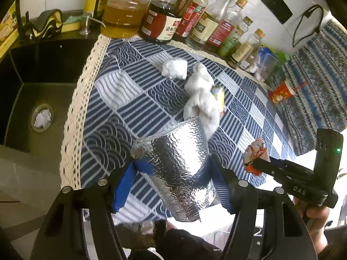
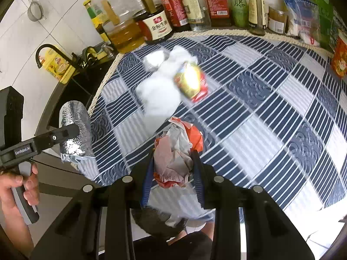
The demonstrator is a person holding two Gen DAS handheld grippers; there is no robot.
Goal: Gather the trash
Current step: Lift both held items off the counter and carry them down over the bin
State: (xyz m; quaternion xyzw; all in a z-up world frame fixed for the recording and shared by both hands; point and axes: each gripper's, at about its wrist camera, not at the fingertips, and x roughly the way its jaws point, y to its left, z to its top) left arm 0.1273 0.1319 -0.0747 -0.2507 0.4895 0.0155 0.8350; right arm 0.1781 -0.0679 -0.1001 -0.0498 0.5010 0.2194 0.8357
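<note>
My left hand-held gripper is pinching a silver foil bag; right hand-held gripper is clamped on a crumpled red-white wrapper, both just above the desk w/ its blue check cloth. Further out I see white tissue wads and a yellow-red packet, touching. Bottles line the back edge.

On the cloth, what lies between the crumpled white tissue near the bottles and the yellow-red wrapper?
A larger wad of white tissue lies between them, touching the small tissue ball and the yellow-red wrapper. The right wrist view shows it best; the left wrist view agrees.
</note>
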